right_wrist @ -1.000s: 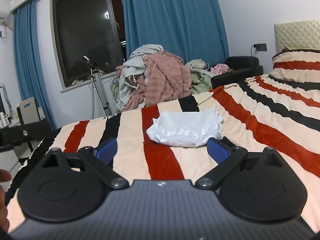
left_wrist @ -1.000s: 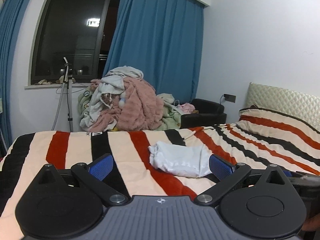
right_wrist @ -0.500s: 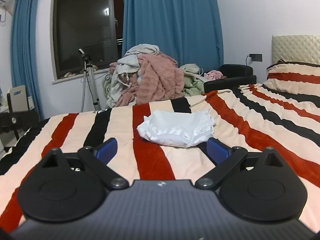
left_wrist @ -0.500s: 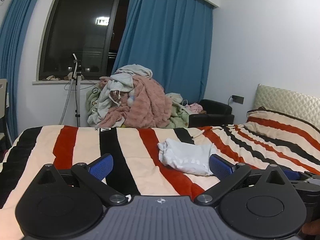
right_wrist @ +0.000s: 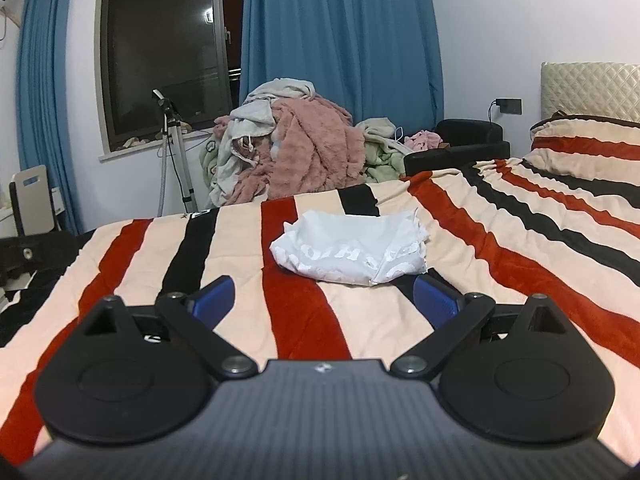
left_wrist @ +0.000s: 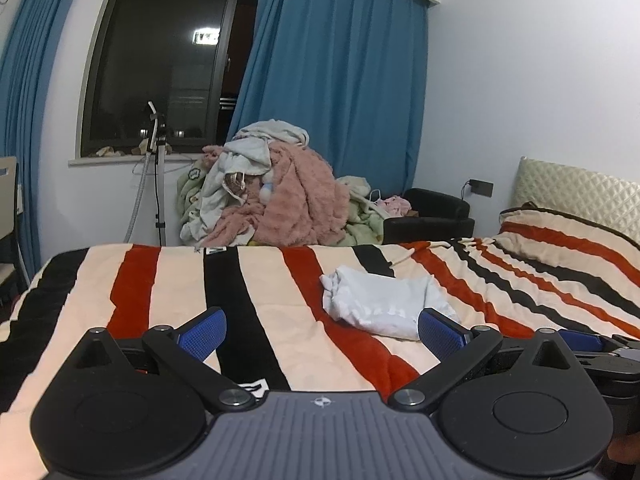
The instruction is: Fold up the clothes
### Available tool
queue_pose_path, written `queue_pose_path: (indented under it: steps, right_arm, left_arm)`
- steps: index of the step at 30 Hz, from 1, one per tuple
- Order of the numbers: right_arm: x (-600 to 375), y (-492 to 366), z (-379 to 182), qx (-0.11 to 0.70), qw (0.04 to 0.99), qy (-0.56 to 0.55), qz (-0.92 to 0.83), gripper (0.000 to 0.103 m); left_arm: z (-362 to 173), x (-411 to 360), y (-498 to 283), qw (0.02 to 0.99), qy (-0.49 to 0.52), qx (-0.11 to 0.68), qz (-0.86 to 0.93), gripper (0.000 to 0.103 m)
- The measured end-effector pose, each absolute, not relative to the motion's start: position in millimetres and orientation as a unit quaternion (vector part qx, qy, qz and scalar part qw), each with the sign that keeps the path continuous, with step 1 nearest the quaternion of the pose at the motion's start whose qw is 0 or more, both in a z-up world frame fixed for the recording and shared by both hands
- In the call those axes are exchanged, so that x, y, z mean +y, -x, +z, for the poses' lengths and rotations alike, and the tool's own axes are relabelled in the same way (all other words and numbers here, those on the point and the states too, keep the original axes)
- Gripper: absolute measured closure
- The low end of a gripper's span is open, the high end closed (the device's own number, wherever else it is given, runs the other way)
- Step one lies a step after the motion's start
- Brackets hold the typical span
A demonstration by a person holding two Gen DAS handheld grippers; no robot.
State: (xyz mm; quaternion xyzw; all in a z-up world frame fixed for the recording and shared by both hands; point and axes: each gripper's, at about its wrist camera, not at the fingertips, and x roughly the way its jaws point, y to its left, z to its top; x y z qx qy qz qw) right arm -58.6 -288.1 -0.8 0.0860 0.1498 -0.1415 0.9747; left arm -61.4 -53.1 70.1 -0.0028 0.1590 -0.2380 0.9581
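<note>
A white garment [left_wrist: 384,304] [right_wrist: 352,250] with printed lettering lies folded into a small bundle on the striped bed cover. My left gripper [left_wrist: 322,334] is open, low over the bed, with the bundle ahead and to its right, close to the right blue pad [left_wrist: 440,332]. My right gripper [right_wrist: 324,300] is open too, with the bundle just beyond its fingers. Nothing sits between either pair of jaws. The right gripper's blue fingertip [left_wrist: 580,340] shows at the far right of the left wrist view.
The bed [left_wrist: 260,304] has a red, black and cream striped blanket and a striped pillow [right_wrist: 580,144] at the right. Behind the bed rise a heap of clothes and blankets [left_wrist: 280,196], a tripod stand [left_wrist: 158,176], a black armchair [left_wrist: 432,212], blue curtains and a dark window.
Both grippers have pulled back slightly from the bundle and levelled out; the view has shifted a little. Both stay open and the garment lies where it was.
</note>
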Motion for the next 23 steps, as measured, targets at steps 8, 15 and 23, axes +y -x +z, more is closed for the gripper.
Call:
queue_pose_path:
  steps: [8,15,23]
  right_arm:
    - [-289.6,58.0,-0.5,0.152,0.974,-0.089,-0.141,0.005]
    - [-291.3,57.6,-1.2,0.155,0.974,-0.094,-0.139,0.005]
    - [-288.9,57.3,-1.9,0.157,0.973,-0.091,-0.141,0.005]
  left_arm:
    - [67.3,-53.5,59.7,0.959,0.008,0.169,-0.228,0.000]
    - [66.4,-54.0,62.9,0.960,0.004,0.168,-0.226,0.000]
    - [64.7,-57.8,66.3,0.959,0.002,0.166,-0.228,0.000]
